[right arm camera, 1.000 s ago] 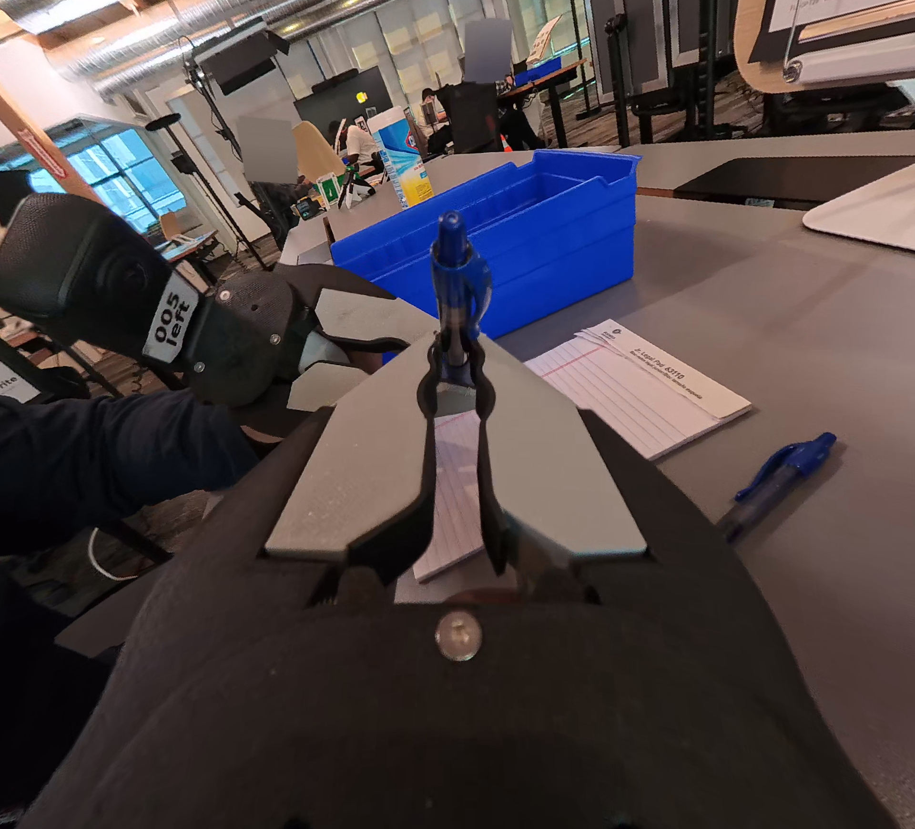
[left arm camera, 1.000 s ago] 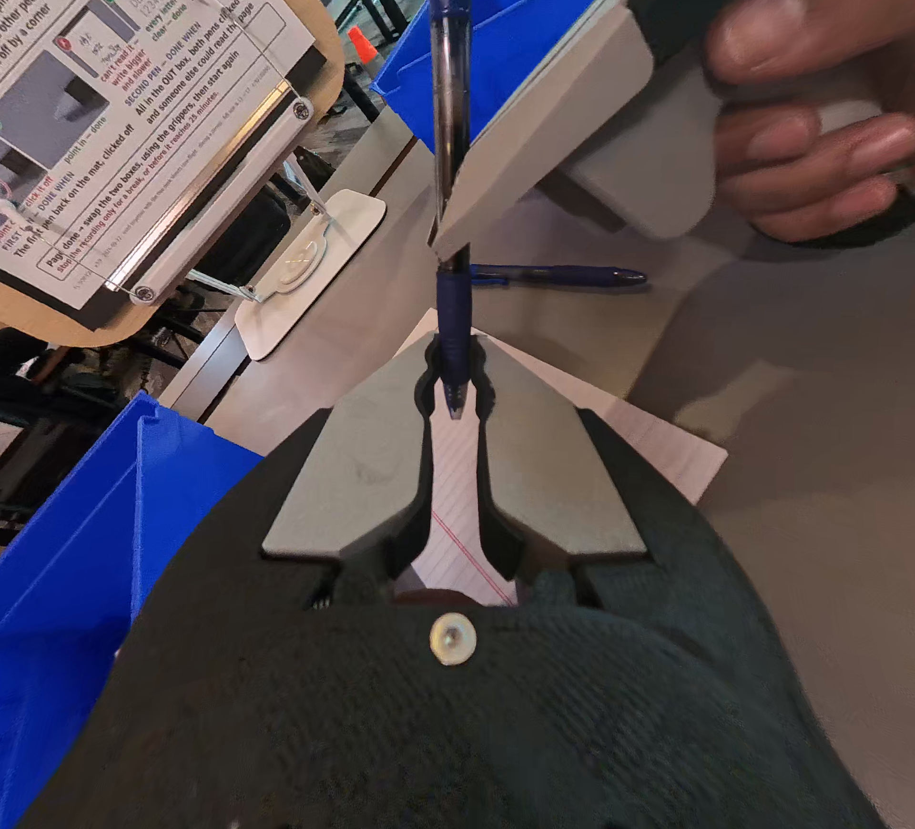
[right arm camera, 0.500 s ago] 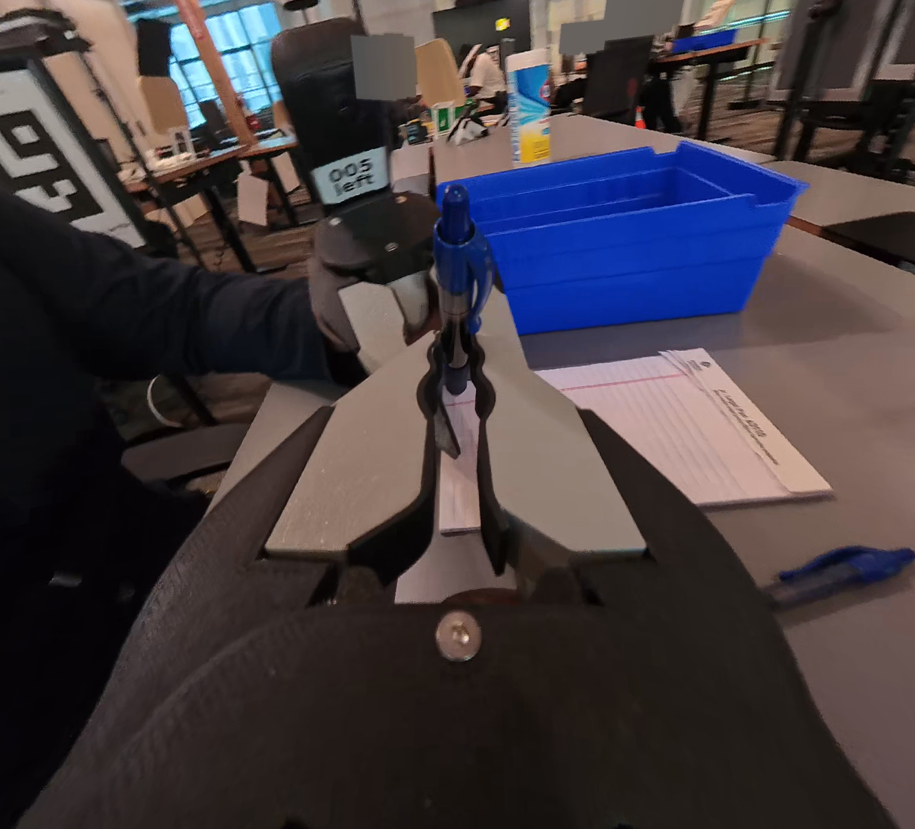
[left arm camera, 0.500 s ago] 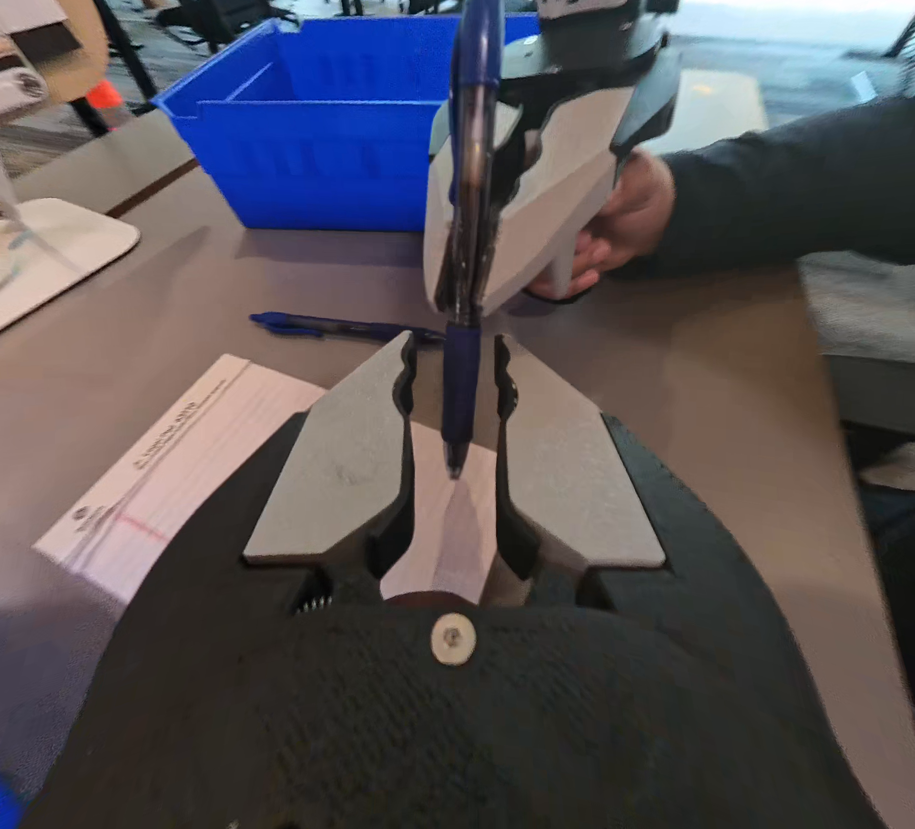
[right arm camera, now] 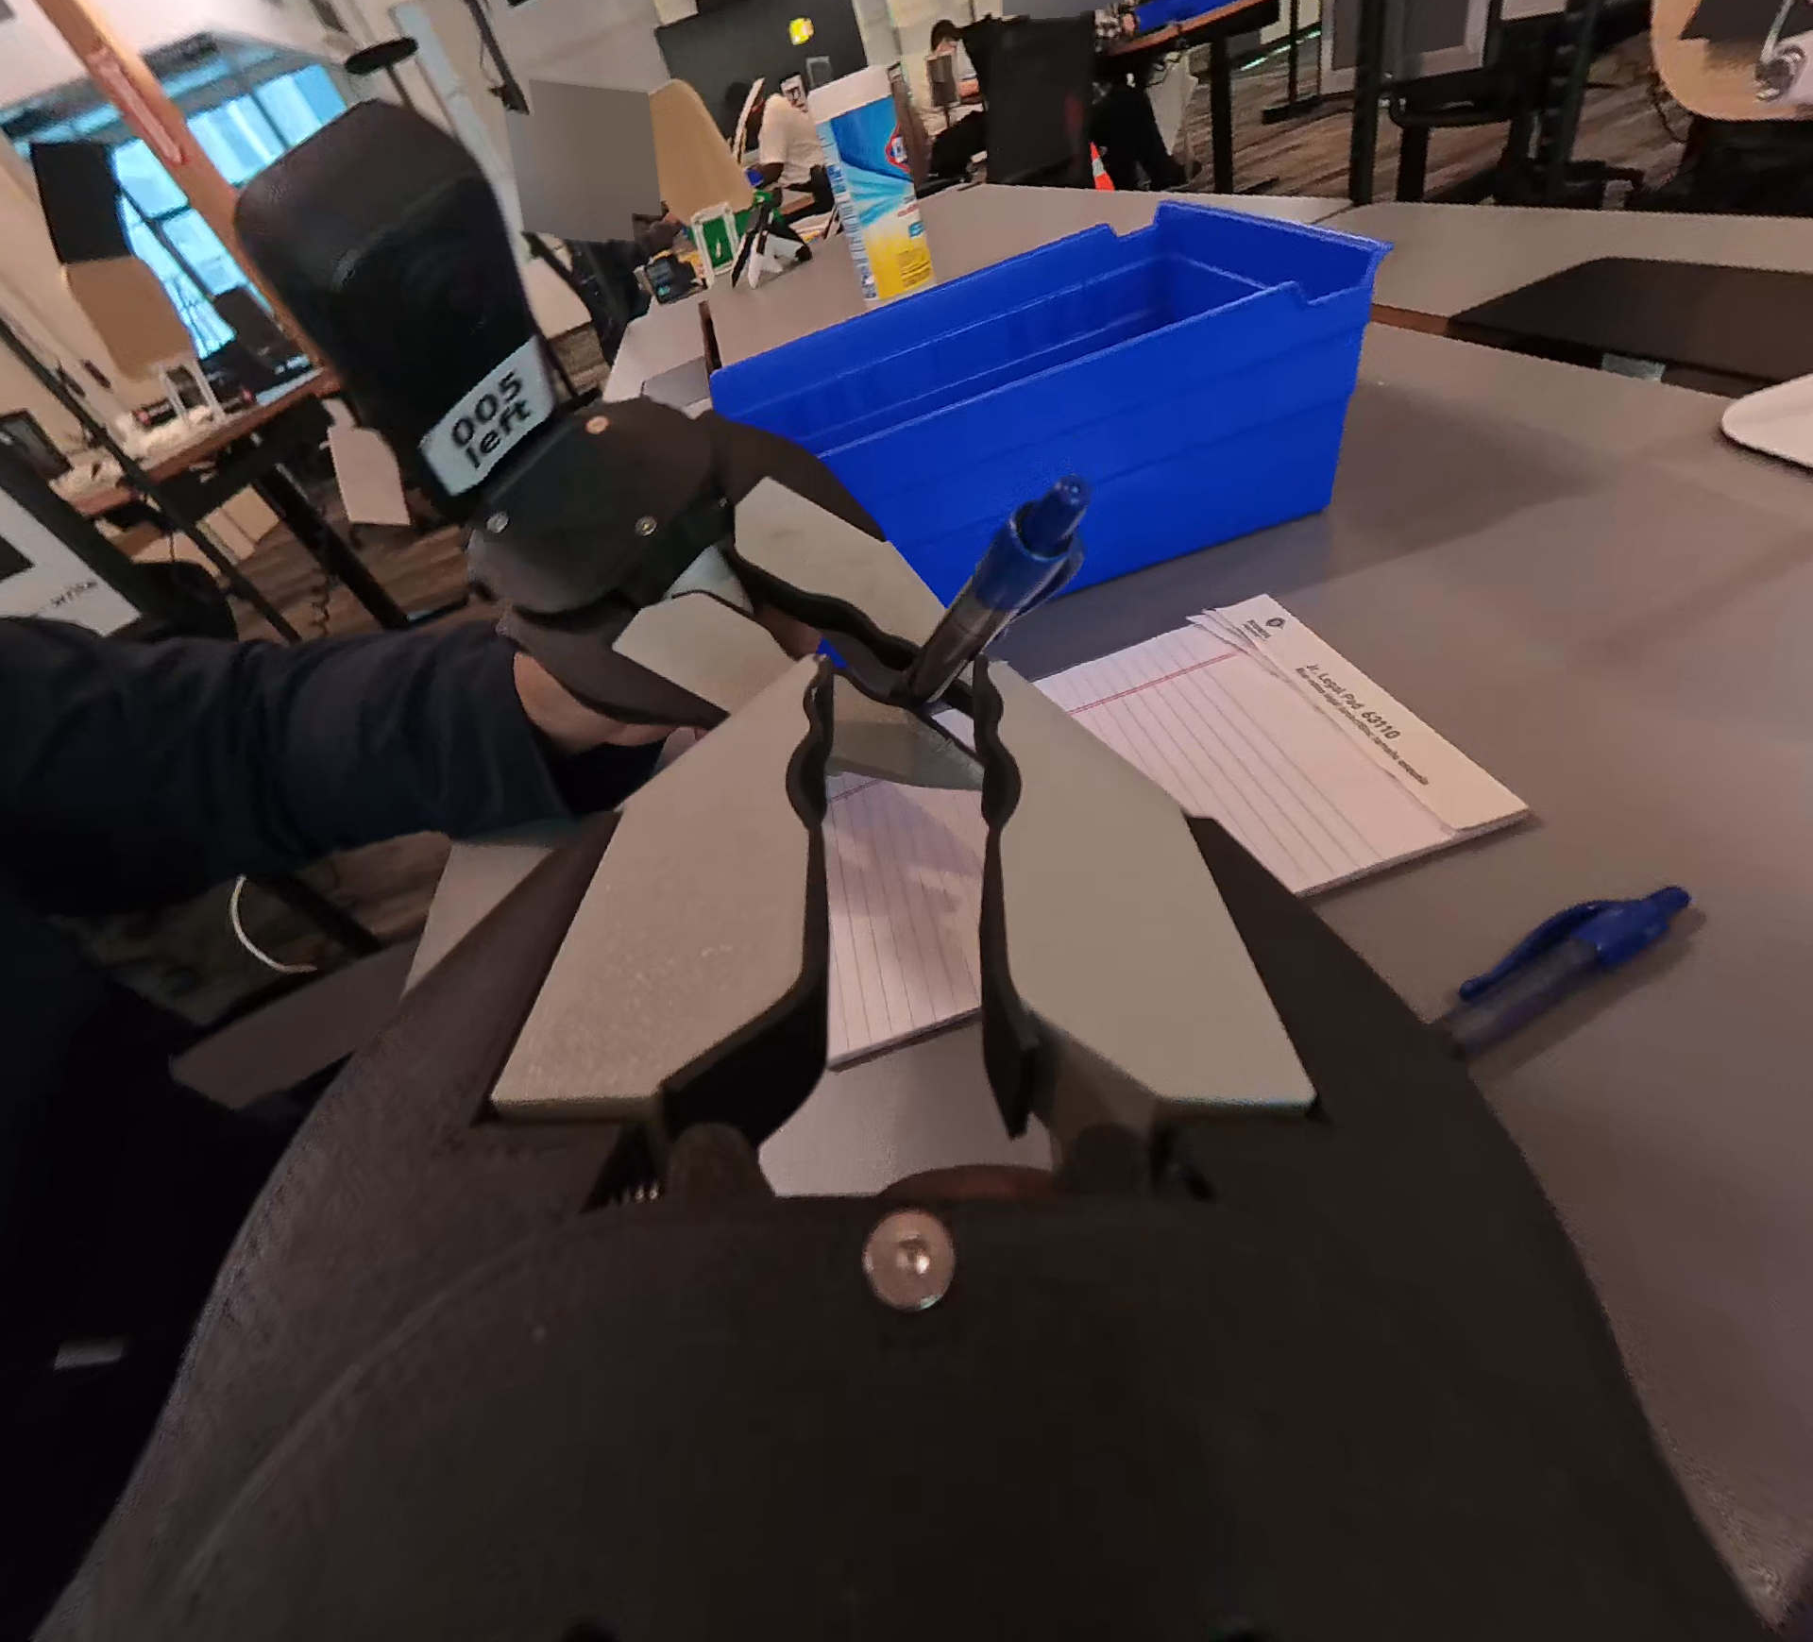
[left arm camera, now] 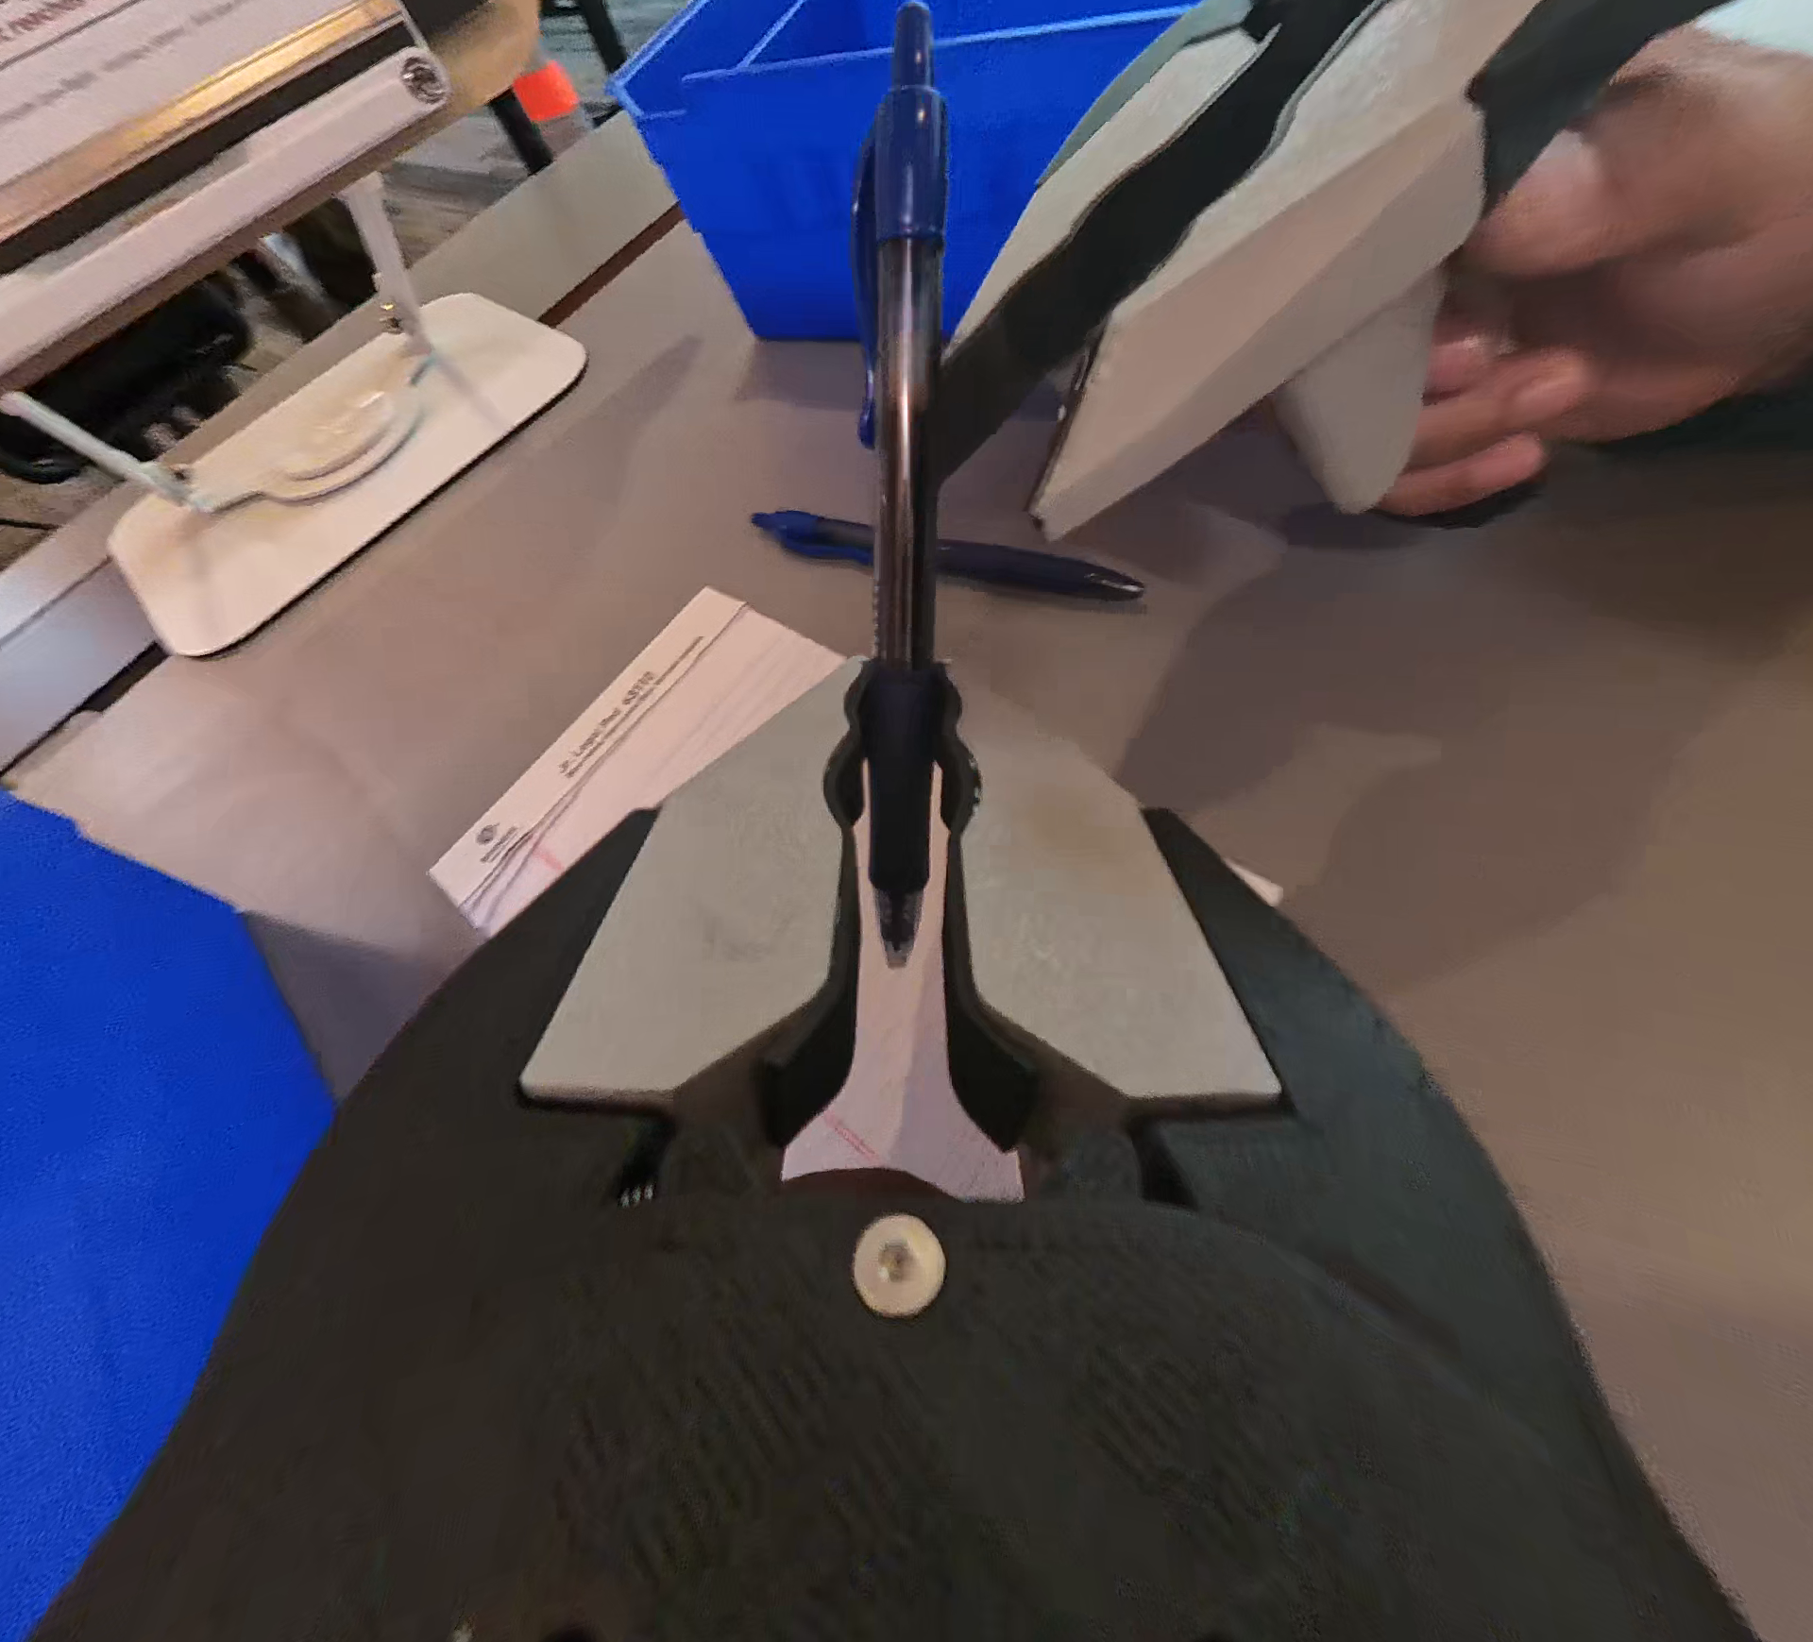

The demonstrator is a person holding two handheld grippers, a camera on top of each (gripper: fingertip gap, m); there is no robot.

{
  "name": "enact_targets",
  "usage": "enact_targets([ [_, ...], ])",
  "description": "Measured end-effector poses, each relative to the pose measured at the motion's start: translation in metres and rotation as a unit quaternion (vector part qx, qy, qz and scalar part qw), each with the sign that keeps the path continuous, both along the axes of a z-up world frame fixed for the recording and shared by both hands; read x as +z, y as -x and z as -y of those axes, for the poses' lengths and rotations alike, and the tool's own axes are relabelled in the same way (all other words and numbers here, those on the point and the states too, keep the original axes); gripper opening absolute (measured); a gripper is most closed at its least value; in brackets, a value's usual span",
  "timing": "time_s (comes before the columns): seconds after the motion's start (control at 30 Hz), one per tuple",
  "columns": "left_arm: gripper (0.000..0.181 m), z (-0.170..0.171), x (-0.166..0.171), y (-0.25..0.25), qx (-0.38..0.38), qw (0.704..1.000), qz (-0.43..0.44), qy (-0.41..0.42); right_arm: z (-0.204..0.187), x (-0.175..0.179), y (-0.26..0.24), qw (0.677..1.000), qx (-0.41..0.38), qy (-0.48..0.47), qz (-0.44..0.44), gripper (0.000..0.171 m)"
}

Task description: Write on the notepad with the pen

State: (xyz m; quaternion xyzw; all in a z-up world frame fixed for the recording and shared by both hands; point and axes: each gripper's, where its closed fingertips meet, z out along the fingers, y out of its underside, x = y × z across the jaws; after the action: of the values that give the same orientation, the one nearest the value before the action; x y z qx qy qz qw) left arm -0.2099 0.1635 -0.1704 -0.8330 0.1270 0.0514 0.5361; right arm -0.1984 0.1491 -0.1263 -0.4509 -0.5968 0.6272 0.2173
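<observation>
My left gripper is shut on the dark grip of a blue click pen. The pen stands upright, tip down, over the white lined notepad on the grey table. My right gripper is open and empty, its fingers apart just short of the pen. In the left wrist view it hangs to the pen's right, clear of it, held by a hand. The left gripper and the notepad show ahead in the right wrist view.
A second blue pen lies on the table beside the pad. A blue bin stands behind the pad. Another blue bin is at my near left. An instruction board on a white stand is at the far left. One gripper's finger ends stand about 5 cm off the other's.
Half a second ago the right gripper held the pen and the left jaws stood apart around it. Now the left is shut on the grip; the right has opened and drawn back.
</observation>
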Motion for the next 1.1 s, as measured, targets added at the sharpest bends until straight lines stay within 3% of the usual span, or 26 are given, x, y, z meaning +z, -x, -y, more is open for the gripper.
enact_targets([
  [0.13, 0.007, -0.001, -0.006, 0.012, 0.040, 0.996, -0.083, 0.011, -0.007, -0.002, 0.005, 0.999, -0.028, 0.019, 0.019, 0.026],
  [0.23, 0.008, -0.001, -0.009, 0.014, 0.050, 0.990, -0.128, 0.020, -0.010, -0.005, 0.006, 0.999, -0.035, 0.031, 0.025, 0.013],
  [0.4, 0.008, -0.001, -0.010, 0.015, 0.058, 0.982, -0.177, 0.022, -0.012, -0.006, 0.005, 0.998, -0.023, 0.056, 0.031, 0.007],
  [0.7, 0.012, 0.001, -0.007, -0.003, -0.004, 0.998, -0.063, 0.010, -0.004, -0.001, -0.002, 1.000, 0.008, 0.010, 0.005, 0.006],
  [1.1, 0.007, 0.007, -0.002, -0.032, -0.093, 0.994, 0.050, 0.014, 0.008, 0.004, -0.015, 0.997, 0.062, -0.037, -0.026, 0.006],
])
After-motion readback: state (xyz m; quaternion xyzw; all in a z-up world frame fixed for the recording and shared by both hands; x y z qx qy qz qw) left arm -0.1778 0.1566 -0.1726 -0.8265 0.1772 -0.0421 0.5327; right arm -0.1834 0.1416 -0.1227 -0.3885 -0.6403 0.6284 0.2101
